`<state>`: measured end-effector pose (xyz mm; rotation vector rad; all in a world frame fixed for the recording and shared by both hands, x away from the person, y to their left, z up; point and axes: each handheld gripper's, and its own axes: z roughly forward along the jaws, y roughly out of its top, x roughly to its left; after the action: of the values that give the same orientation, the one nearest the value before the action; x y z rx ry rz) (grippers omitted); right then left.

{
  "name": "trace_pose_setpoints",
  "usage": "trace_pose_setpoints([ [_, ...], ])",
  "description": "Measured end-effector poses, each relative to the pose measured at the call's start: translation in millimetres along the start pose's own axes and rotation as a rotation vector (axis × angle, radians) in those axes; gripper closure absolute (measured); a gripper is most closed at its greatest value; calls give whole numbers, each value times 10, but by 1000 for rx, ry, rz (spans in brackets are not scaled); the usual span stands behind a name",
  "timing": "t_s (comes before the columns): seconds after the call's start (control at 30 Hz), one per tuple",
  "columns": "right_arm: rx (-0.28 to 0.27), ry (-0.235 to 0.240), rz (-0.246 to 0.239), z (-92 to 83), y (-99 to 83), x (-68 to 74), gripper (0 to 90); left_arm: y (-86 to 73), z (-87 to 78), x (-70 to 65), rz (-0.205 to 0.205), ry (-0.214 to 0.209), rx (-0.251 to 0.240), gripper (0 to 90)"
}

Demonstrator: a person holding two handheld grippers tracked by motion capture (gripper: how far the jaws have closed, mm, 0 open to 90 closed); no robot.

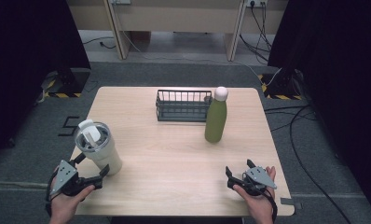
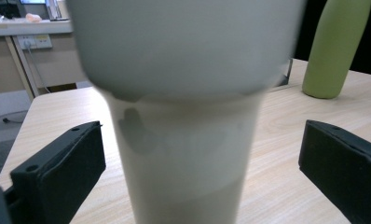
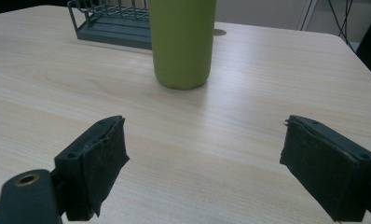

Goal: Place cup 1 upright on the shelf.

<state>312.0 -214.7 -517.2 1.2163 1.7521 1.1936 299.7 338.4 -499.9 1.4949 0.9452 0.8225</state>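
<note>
Two black tongs, left tongs (image 1: 91, 169) gaping around smooth cream tumbler (image 1: 98, 148), right tongs (image 1: 240, 171) gaping, empty, on pale woodgrain table (image 1: 174, 158)

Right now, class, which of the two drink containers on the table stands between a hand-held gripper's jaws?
The cream tumbler with the lid, near the table's left front edge: the left hand-held gripper straddles its base, jaws apart. The green bottle stands untouched beside the wire basket.
</note>
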Motion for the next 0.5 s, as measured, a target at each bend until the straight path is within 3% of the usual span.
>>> trace_pose_setpoints([
  [0.5,18,6,3,16,-16,14,136,8,302,88,8,-24,6,0],
])
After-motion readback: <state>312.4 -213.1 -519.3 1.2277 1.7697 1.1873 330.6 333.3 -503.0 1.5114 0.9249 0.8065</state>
